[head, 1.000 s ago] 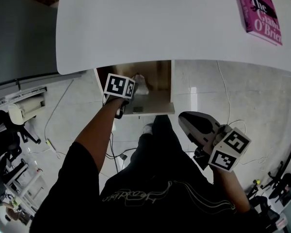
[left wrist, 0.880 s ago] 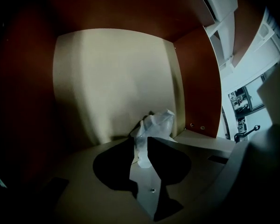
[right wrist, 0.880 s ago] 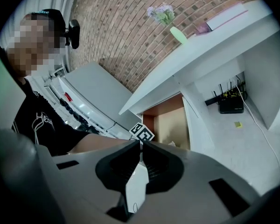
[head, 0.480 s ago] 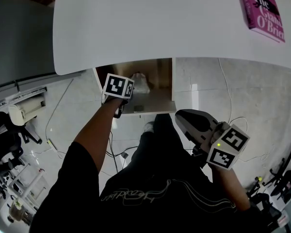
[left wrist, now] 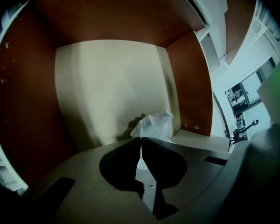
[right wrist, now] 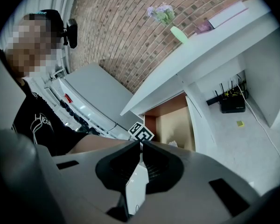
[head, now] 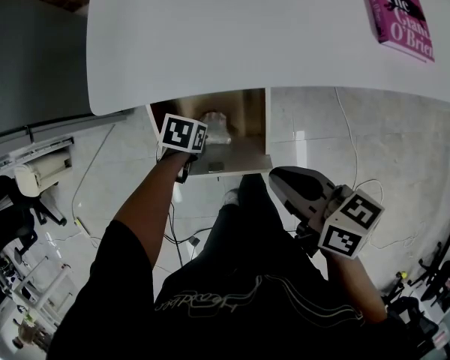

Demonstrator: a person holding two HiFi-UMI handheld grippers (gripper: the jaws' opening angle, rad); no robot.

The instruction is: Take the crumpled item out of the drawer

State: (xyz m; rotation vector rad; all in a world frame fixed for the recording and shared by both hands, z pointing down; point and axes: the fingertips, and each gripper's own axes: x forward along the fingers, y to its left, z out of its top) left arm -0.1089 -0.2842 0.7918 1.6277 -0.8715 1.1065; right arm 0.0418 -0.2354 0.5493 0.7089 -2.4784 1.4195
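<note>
The drawer point(head: 247, 109) stands pulled open under the white table, with brown walls and a cream floor. The white crumpled item point(head: 217, 128) lies in it near the front right corner. My left gripper point(head: 201, 135) reaches steeply down into the drawer. In the left gripper view its jaws have just been closing, and my left gripper point(left wrist: 141, 140) now pinches the near edge of the crumpled item point(left wrist: 155, 124). My right gripper point(head: 281, 180) hangs outside over the person's lap. In its own view my right gripper point(right wrist: 141, 143) is shut on nothing and faces the drawer point(right wrist: 175, 120).
A pink book point(head: 400, 10) lies on the white table point(head: 232, 28), whose front edge overhangs the drawer. A vase of flowers point(right wrist: 170, 24) stands on the table too. A black router point(right wrist: 232, 104) and cables sit on the floor at the right. A grey cabinet point(head: 30, 58) stands left.
Both grippers stay about where they were. The left one still reaches into the drawer at the crumpled item, and the right one hangs beside the lap.
</note>
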